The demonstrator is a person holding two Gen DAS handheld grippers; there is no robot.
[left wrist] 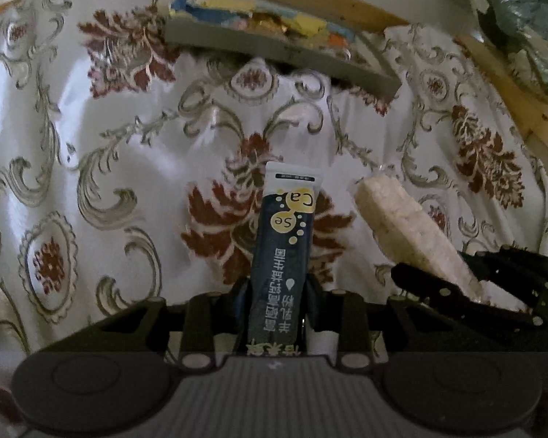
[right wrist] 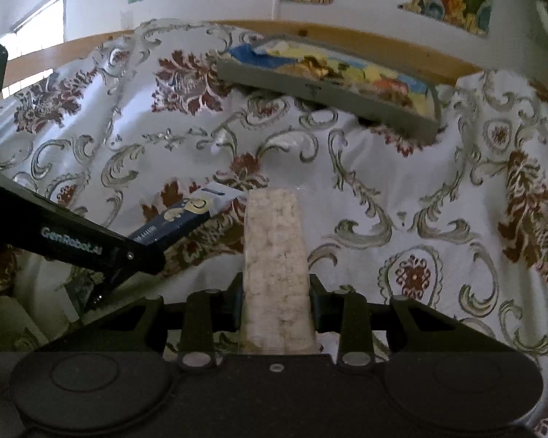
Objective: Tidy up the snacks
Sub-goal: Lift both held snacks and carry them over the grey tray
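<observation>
My left gripper (left wrist: 277, 292) has its jaws pinching a dark sachet (left wrist: 285, 241); my right gripper (right wrist: 276, 303) has its jaws pinching a pale rice bar (right wrist: 274, 255). Both are held above the patterned cloth (left wrist: 128, 127), the grey snack tray (left wrist: 274, 51) beyond.

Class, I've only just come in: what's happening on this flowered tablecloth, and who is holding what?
A person is sorting snacks with a handheld gripper in each hand. The left gripper is shut on a dark blue stick sachet, and the right gripper is shut on a pale rice-cracker bar in clear wrap. Both snacks are held above the patterned tablecloth, side by side. Ahead, at the far edge of the table, sits a grey tray that already holds colourful wrapped snacks.
</observation>
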